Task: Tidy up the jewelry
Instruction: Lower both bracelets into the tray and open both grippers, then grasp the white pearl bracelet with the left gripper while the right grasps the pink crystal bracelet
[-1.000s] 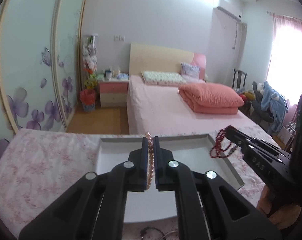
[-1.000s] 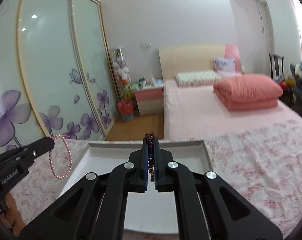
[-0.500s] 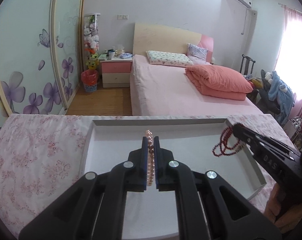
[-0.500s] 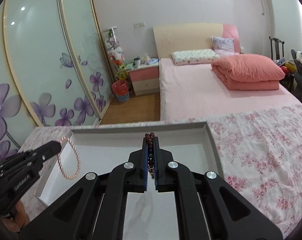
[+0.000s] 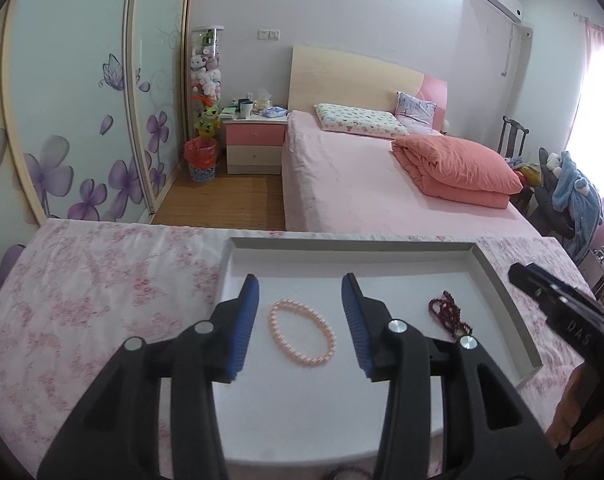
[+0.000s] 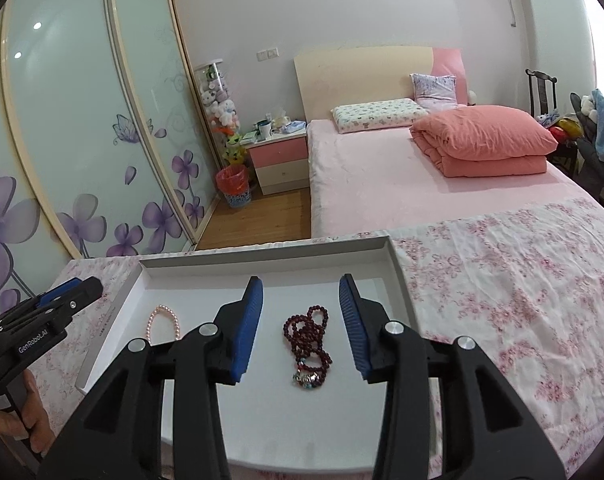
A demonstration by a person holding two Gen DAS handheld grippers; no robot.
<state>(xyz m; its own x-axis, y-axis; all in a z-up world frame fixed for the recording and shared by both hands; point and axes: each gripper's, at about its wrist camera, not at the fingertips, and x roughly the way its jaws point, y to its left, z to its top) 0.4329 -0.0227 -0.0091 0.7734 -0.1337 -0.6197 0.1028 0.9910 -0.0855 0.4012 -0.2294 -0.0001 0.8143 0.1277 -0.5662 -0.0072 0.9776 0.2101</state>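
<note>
Now, left gripper (image 5: 300, 300): we are holding it with its jaws just opened, gripping nothing.
Pink pearl bracelet (image 5: 302, 338): lying flat in the white tray (image 5: 353, 243), between and below our left fingers.
Right gripper (image 6: 300, 300): jaws just opened too, empty.
Dark red bead strand (image 6: 307, 346): lying heaped in the tray, between our right fingers.

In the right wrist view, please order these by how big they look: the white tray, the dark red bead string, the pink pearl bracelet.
1. White tray, by far the largest.
2. Dark red bead string, lying bunched in the tray.
3. Pink pearl bracelet, but the left finger of the right claw hides part of it, so places two and three are unsure.
</note>
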